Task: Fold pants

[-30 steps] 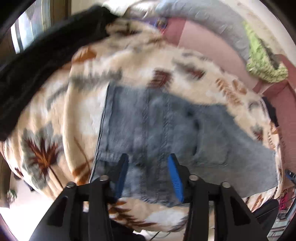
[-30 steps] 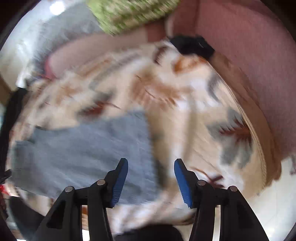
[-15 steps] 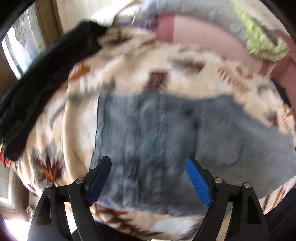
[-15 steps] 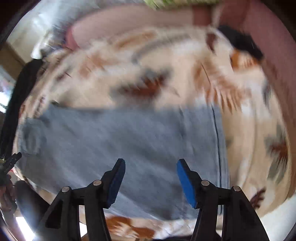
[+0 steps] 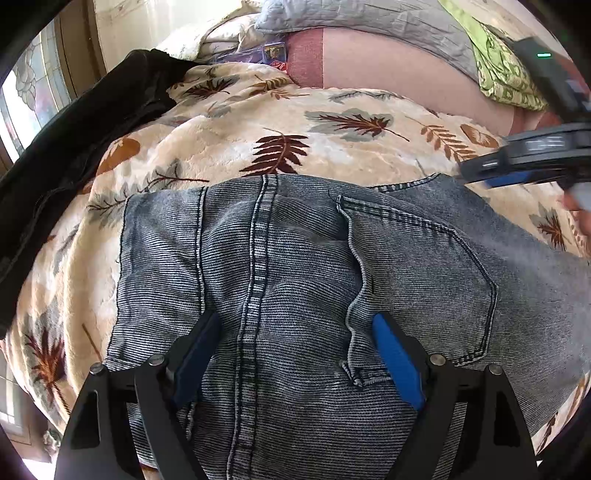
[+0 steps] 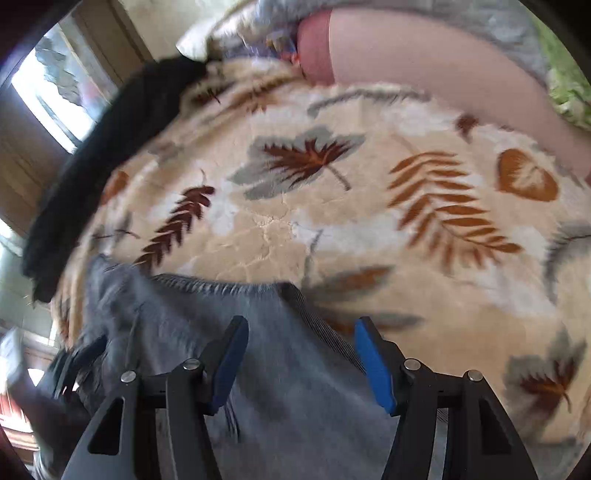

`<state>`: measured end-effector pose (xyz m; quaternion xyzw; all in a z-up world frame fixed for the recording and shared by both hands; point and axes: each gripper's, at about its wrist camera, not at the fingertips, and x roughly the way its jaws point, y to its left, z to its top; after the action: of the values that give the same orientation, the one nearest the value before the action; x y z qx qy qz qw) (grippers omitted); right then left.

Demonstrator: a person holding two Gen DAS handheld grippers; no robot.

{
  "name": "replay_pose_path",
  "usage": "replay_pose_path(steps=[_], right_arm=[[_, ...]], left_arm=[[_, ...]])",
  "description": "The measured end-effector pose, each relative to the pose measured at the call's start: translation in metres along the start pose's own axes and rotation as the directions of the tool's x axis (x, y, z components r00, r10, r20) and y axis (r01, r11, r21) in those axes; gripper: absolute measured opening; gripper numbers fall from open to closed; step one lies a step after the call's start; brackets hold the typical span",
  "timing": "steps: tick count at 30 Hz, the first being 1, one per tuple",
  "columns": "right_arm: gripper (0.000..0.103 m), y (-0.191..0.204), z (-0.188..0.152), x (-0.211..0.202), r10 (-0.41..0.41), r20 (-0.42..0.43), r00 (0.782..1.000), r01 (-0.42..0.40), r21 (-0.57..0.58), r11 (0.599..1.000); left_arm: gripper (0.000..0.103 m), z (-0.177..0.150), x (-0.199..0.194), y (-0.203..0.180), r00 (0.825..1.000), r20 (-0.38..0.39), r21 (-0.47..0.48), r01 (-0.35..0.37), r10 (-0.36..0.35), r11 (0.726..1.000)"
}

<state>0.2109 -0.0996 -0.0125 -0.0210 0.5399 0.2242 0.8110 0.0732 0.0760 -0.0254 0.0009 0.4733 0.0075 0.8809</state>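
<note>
A leaf-patterned blanket covers the soft surface I am working over, cream plush with brown and grey leaves, and behind it runs a pink cushion with a grey quilted pillow and a green patterned cloth on top. A black garment lies along the blanket's left edge, next to a window.

The pants are blue-grey jeans, lying folded on the blanket right under my left tool. From the left wrist view I see a thick stitched seam running down the middle and a back pocket to the right of it. The left tool's blue pads have just been spreading apart and now stand wide, one on each side of that seam, with denim beneath them but nothing pinched (I cannot tell whether the tips touch the cloth).

My right tool is about halfway open and grips nothing. It hangs over the far edge of the jeans, so denim sits under its left pad and bare blanket lies beyond its right one. The right view is smeared with motion blur. In the left view the right tool shows at the far right edge, blurred, above the jeans' upper right corner.
</note>
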Motion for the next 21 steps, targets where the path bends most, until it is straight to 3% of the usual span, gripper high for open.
replay_pose_path(steps=[1,2,4,8,12,14,15,17,19,21], right_arm=[[0.046,0.006,0.003,0.013,-0.002,-0.032,0.999,0.001,-0.025,1.000],[0.020,0.011,0.004,0.021,-0.011,-0.052,0.999,0.009,-0.046,0.999],[0.007,0.025,0.003,0.023,-0.089,-0.027,0.996,0.085,-0.101,0.991],[0.000,0.027,0.008,0.019,-0.214,0.064,0.975,0.220,-0.089,0.971],[0.000,0.025,0.003,-0.011,-0.154,0.169,0.973,0.165,-0.053,0.985],[0.003,0.020,0.002,-0.026,-0.141,0.220,0.965,0.148,-0.017,0.989],[0.009,0.015,0.003,-0.029,-0.123,0.205,0.971,0.127,-0.006,0.992],[0.075,0.005,0.005,-0.016,-0.073,0.104,0.992,0.072,0.010,0.997],[0.073,0.004,0.005,-0.007,-0.053,0.072,0.996,0.053,-0.003,0.999],[0.065,0.003,0.003,0.006,0.029,0.019,0.999,-0.030,0.002,1.000]], left_arm=[[0.085,-0.001,0.000,0.001,1.000,0.003,0.001,0.004,-0.004,1.000],[0.085,-0.002,-0.001,0.002,1.000,0.008,-0.002,0.008,-0.008,1.000],[0.085,-0.003,-0.001,0.001,1.000,0.015,0.004,0.001,-0.001,1.000],[0.086,-0.003,-0.001,0.000,1.000,0.019,0.009,-0.007,0.007,1.000],[0.086,-0.005,-0.001,-0.002,1.000,0.025,0.011,-0.015,0.015,1.000],[0.086,-0.004,-0.001,-0.002,1.000,0.025,0.009,-0.020,0.020,1.000],[0.086,-0.004,-0.001,-0.002,0.999,0.025,0.009,-0.023,0.023,1.000],[0.086,-0.005,-0.001,-0.003,0.999,0.027,0.013,-0.029,0.029,1.000],[0.086,-0.005,-0.001,-0.003,0.999,0.028,0.011,-0.027,0.027,1.000],[0.086,-0.005,-0.001,-0.003,0.999,0.028,0.009,-0.028,0.028,1.000]])
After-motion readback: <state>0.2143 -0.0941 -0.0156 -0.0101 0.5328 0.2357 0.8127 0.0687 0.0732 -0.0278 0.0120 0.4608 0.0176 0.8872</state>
